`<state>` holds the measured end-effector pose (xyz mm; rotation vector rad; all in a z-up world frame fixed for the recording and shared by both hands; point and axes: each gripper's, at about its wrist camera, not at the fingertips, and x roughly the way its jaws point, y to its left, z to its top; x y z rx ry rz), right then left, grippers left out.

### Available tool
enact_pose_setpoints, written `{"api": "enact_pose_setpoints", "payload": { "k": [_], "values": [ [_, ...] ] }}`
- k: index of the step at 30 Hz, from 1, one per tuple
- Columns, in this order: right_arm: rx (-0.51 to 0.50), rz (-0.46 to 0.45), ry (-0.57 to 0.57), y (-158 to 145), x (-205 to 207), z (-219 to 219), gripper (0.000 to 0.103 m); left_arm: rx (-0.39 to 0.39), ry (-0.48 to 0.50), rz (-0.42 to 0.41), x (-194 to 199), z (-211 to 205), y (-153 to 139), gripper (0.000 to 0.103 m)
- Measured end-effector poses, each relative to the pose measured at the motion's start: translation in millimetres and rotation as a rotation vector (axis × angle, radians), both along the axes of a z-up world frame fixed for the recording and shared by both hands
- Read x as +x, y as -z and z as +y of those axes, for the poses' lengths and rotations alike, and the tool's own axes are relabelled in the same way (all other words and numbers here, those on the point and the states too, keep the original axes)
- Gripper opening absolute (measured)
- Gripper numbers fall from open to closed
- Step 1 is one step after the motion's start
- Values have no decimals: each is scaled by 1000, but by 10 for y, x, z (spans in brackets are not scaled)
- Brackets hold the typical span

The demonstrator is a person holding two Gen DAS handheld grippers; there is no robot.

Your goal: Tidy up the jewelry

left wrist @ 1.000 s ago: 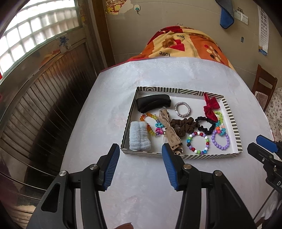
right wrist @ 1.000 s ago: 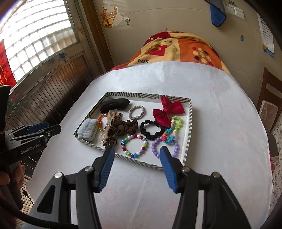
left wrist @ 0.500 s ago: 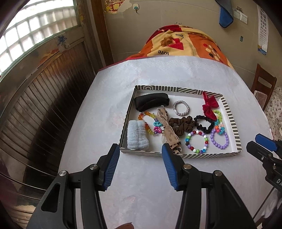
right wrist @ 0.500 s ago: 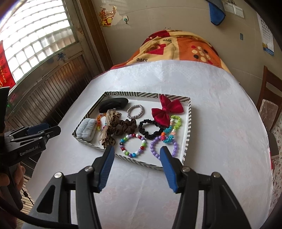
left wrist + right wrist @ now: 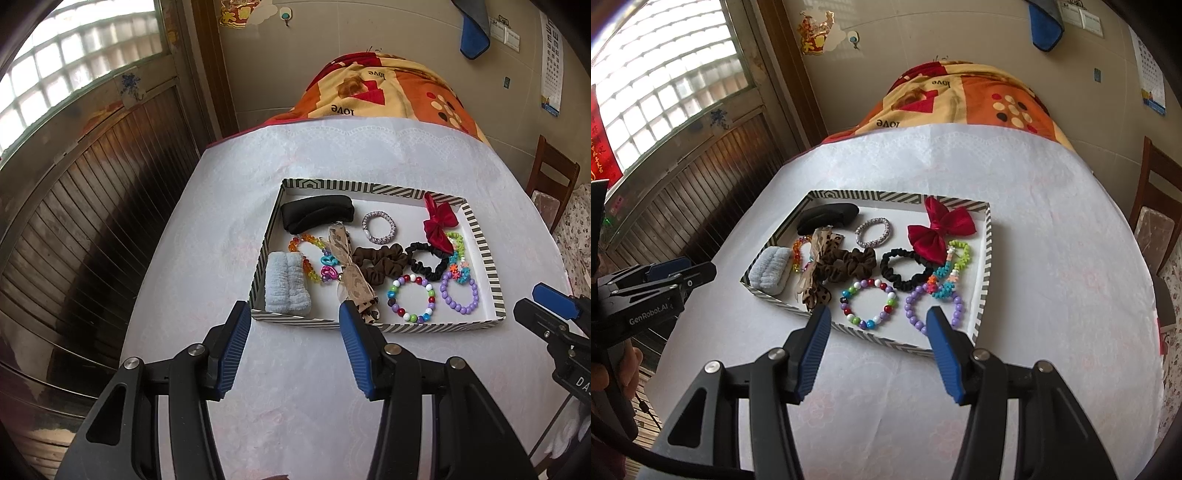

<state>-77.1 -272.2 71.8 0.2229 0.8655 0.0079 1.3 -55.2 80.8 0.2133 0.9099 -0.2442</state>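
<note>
A striped-rim tray on the white tablecloth holds the jewelry: a black pouch, a silver bracelet, a red bow, brown and black scrunchies, a light blue scrunchie, a leopard bow, and multicolour and purple bead bracelets. My left gripper hovers open at the tray's near left edge, holding nothing. My right gripper hovers open above the near rim, by the multicolour bracelet and the purple one, also holding nothing.
An orange patterned blanket covers the table's far end. A wooden chair stands at the right, and slatted wooden panelling runs along the left. White cloth lies bare between the grippers and the tray. A hand holds the left gripper.
</note>
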Motion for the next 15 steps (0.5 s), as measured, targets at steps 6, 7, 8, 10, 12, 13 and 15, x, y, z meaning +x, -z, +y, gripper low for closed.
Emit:
{"api": "enact_pose_setpoints", "payload": {
  "k": [6,7,8,10,12,13,15],
  "values": [
    [1,4,0,13,4,-3,57,-4,1,5,2,-2,12,42],
    [1,6,-1,19,5,-2,57,-4,0,7,3,-8,18,42],
    [-1,8,-1,25,7,1,57,-8,1,10,6,-12,25,42],
    [-1,11,0,36,10,6,57,-25,2,25,17,-10,44,42],
    [0,12,1,46,7,5,57,-37,4,34,26,-4,60,42],
    [-1,13,2,52,5,0,57,-43,7,35,24,-7,74,42],
    [-1,14,9,63,2,-15,57,-38,12,28,25,-16,78,42]
  ]
}}
